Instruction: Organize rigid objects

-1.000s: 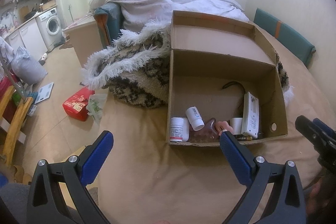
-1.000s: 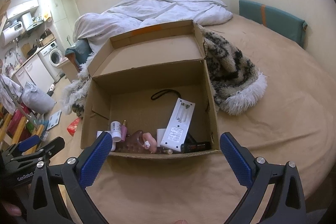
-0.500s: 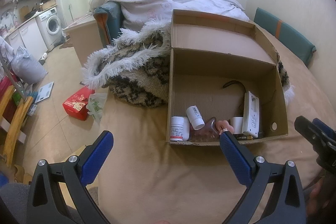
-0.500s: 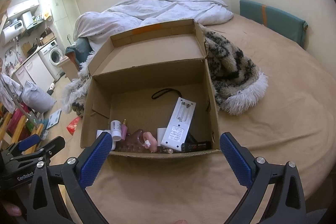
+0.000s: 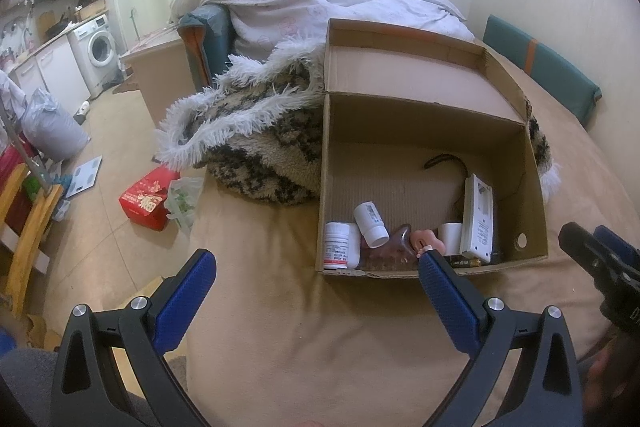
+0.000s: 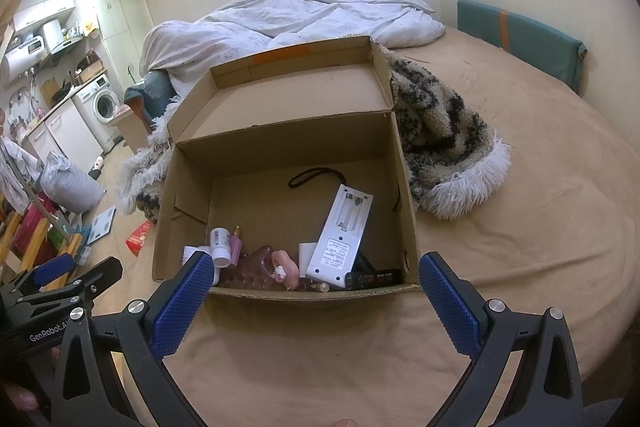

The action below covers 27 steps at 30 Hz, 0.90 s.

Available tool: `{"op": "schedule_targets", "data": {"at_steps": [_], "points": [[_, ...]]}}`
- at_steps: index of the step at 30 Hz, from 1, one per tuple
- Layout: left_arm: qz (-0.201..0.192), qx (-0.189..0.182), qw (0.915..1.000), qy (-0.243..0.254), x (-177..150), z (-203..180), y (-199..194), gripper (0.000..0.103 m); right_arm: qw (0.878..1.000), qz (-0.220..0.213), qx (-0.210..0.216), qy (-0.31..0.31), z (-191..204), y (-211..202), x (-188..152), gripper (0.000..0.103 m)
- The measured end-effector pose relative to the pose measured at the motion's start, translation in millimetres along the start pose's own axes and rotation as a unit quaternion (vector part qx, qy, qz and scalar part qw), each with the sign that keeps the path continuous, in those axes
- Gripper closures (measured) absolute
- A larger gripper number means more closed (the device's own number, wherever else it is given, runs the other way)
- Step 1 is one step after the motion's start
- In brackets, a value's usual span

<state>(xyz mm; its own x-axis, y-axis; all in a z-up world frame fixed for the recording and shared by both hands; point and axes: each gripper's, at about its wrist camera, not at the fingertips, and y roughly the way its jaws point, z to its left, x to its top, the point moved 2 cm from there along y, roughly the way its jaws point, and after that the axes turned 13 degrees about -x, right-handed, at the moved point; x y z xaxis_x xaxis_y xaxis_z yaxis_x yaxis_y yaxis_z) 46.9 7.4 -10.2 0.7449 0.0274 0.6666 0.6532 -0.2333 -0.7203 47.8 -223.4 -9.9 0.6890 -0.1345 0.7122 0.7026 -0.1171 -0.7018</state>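
An open cardboard box (image 5: 532, 195) (image 6: 404, 195) stands on a tan bed. Inside lie two white pill bottles (image 5: 338, 245) (image 6: 220, 243), a white battery charger (image 5: 478, 219) (image 6: 342, 239), a brown clear piece (image 6: 260, 265), a pink toy (image 6: 286, 265), a black battery (image 6: 374, 277) and a black cord (image 6: 316, 175). My left gripper (image 5: 316, 267) is open and empty, just short of the box's near left corner. My right gripper (image 6: 316, 271) is open and empty at the box's near wall.
A shaggy black-and-white blanket (image 5: 256, 147) (image 6: 444, 143) lies behind the box. A white duvet (image 6: 288, 23) is heaped at the back. A teal cushion (image 6: 520, 39) leans on the right wall. The bed edge drops to the floor at left, with a red pack (image 5: 146, 199).
Both grippers have crept slightly closer to the box. Nothing was taken hold of or let go.
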Motion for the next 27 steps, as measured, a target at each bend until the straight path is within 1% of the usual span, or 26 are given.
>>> {"op": "schedule_targets", "data": {"at_steps": [3,11,15,23,27], "points": [[-0.004,0.004,1.0,0.002,0.7,0.5,-0.4,0.002,1.0,0.0,0.001,-0.001,0.5,0.1,0.3,0.0],[-0.001,0.003,1.0,0.002,-0.3,0.4,1.4,0.002,1.0,-0.002,0.007,-0.004,1.8,0.8,1.0,0.0],[0.011,-0.003,0.9999,0.0,-1.3,-1.4,5.4,0.002,1.0,-0.003,0.007,-0.003,0.8,-0.2,1.0,0.0],[0.006,0.0,1.0,0.001,-2.2,-2.5,5.0,0.002,1.0,-0.006,0.009,-0.001,-0.1,-0.7,2.3,0.0],[-0.001,-0.01,0.9999,-0.002,-2.3,-2.8,2.4,0.002,1.0,-0.008,0.009,-0.002,0.0,-0.9,3.0,0.0]]}}
